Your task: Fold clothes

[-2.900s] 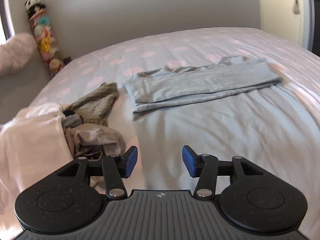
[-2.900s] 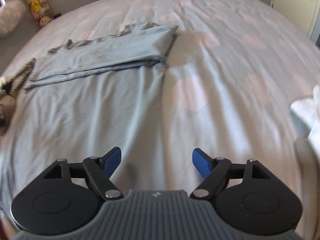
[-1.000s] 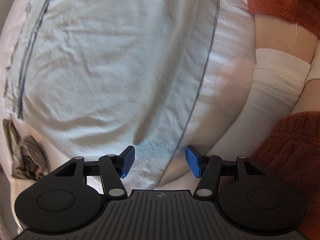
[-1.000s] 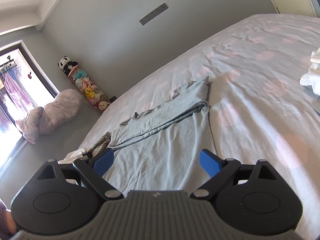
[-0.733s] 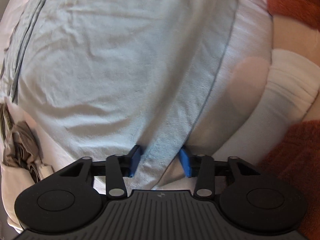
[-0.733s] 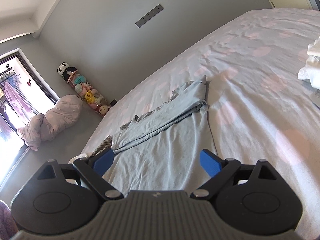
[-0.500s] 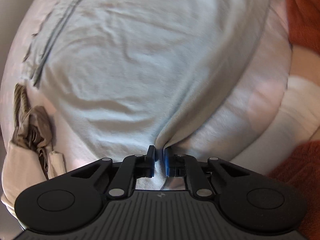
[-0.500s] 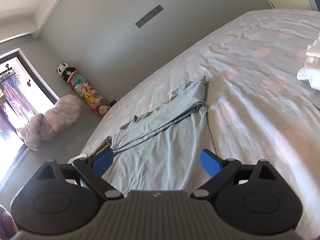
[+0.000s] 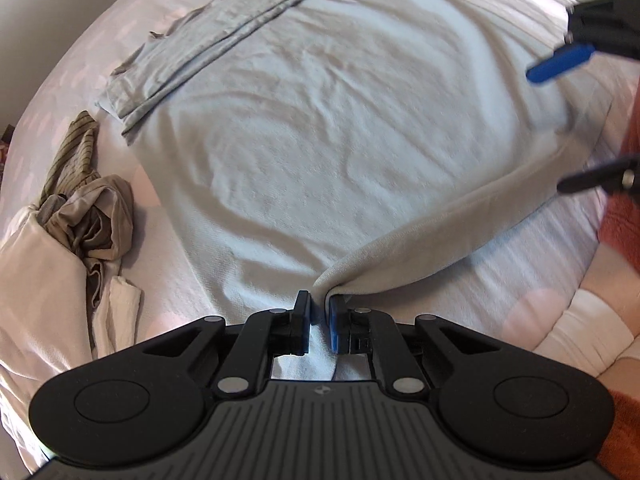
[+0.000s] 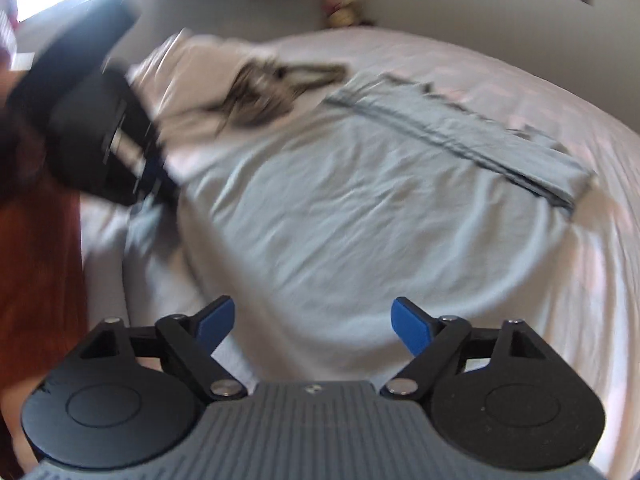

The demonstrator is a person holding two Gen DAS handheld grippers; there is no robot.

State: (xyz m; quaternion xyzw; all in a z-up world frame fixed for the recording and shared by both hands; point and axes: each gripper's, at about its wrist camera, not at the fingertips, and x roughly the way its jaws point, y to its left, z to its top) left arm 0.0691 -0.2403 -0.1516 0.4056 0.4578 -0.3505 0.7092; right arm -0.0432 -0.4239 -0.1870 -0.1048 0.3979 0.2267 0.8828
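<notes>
A moment before, my left gripper (image 9: pixel 319 326) was wide apart over the near edge of the light blue shirt (image 9: pixel 340 152). Then it pinched tight on that edge and lifted it a little, so the cloth rose up in a small tent right in front of my left gripper. The rest of the shirt lay flat on the bed (image 9: pixel 72 64), stretching away from me, with its far part already folded over. My right gripper (image 10: pixel 310 322) had swung around fast from looking across the room, and it came to point down at the same shirt, off to the right of my left one. Its jaws were closing, but nothing was between them yet; the shirt's edge lay just below. A small heap of other clothes (image 9: pixel 86 216) sat to the left of my left gripper, not touching the shirt. I think this meant one corner was caught and the other was next, so both could be carried over to fold the shirt.
</notes>
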